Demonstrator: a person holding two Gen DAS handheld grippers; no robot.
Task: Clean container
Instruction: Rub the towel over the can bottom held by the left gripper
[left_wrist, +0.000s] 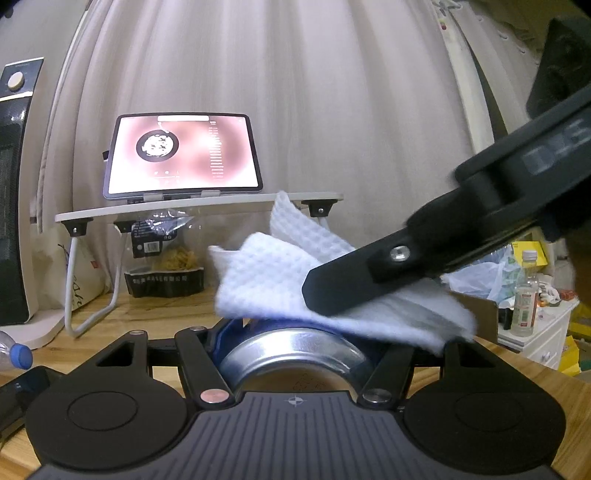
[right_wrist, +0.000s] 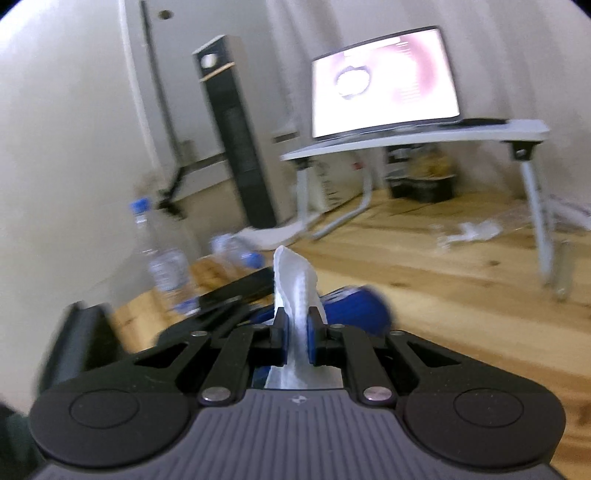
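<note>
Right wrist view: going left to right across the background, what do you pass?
Upright water bottle → black tower heater → lit tablet screen on the white lap desk → crumpled wrapper on the floor. In front, the right gripper pinches the white cloth.

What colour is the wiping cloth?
The cloth is white with a waffle texture, clearest in the left wrist view.

Left of the can (right_wrist: 354, 306): water bottles (right_wrist: 166, 254) and a dark flat device (right_wrist: 236, 291) crowd the wooden tabletop (right_wrist: 443, 280). Right side open. Lap desk (right_wrist: 424, 138) legs and a snack bag (left_wrist: 166, 254) block the back.
</note>
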